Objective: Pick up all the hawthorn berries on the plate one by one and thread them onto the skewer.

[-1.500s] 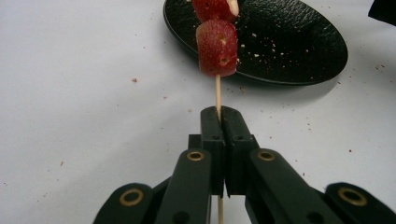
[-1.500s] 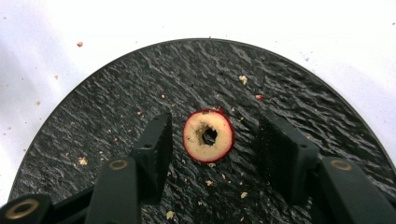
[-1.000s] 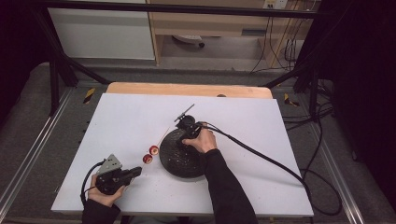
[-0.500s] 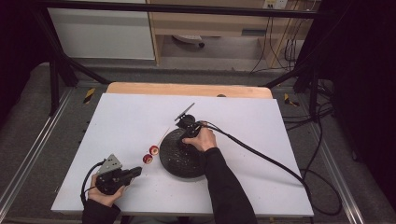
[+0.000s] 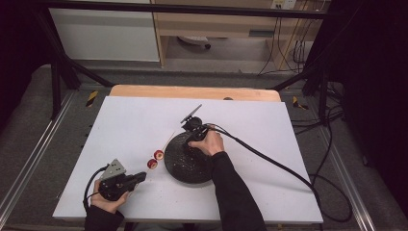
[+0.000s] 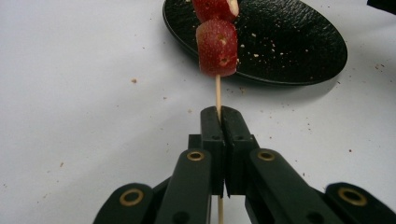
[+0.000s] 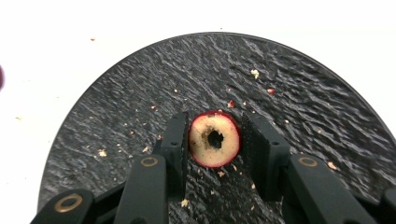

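A white table (image 5: 120, 125) with a bare wooden strip (image 5: 192, 91) along its far edge stands on grey carpet (image 5: 29, 130). Beyond it are a white cabinet (image 5: 106, 33) and a wooden shelf unit (image 5: 216, 24). Black cables (image 5: 332, 144) trail across the floor at the right, where the room falls dark.

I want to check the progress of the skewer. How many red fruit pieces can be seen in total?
3. Two fruit pieces sit on the skewer clamped in the left gripper. A third, cored piece lies on the black plate between the right gripper's jaws. Others may be hidden.
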Tool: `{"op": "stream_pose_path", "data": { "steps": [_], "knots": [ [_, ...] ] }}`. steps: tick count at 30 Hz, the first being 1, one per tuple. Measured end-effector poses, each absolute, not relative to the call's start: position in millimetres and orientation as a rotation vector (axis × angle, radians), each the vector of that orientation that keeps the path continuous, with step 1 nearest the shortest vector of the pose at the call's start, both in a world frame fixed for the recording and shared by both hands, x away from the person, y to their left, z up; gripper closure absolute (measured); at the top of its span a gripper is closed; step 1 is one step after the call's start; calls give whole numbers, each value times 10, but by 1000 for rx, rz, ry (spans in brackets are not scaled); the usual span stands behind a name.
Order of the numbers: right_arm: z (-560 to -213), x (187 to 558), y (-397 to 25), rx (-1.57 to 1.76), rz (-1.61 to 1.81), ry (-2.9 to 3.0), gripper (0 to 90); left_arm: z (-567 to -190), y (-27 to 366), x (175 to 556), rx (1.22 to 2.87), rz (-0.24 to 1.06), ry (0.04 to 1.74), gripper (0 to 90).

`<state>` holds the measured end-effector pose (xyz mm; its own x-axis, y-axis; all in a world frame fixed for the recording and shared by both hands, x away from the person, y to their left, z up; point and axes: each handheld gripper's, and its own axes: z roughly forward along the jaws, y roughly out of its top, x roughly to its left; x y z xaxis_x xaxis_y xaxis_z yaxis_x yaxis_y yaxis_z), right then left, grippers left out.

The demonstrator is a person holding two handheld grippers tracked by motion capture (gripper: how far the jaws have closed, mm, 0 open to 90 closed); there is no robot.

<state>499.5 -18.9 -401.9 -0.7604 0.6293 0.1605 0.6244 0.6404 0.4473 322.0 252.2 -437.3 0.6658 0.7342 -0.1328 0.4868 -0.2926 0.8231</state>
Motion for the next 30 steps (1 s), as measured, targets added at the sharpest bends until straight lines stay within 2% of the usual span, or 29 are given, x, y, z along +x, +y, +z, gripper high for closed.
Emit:
{"op": "stream_pose_path", "data": {
  "steps": [15, 30],
  "knots": [
    [-3801, 4869, -292, 1108, 828, 2815, 633, -4368, 2506, 3213, 1956, 341, 946, 883],
    [-3754, 4622, -588, 1171, 1117, 2681, 634, -4364, 2467, 3203, 1957, 347, 943, 883]
  ]
}}
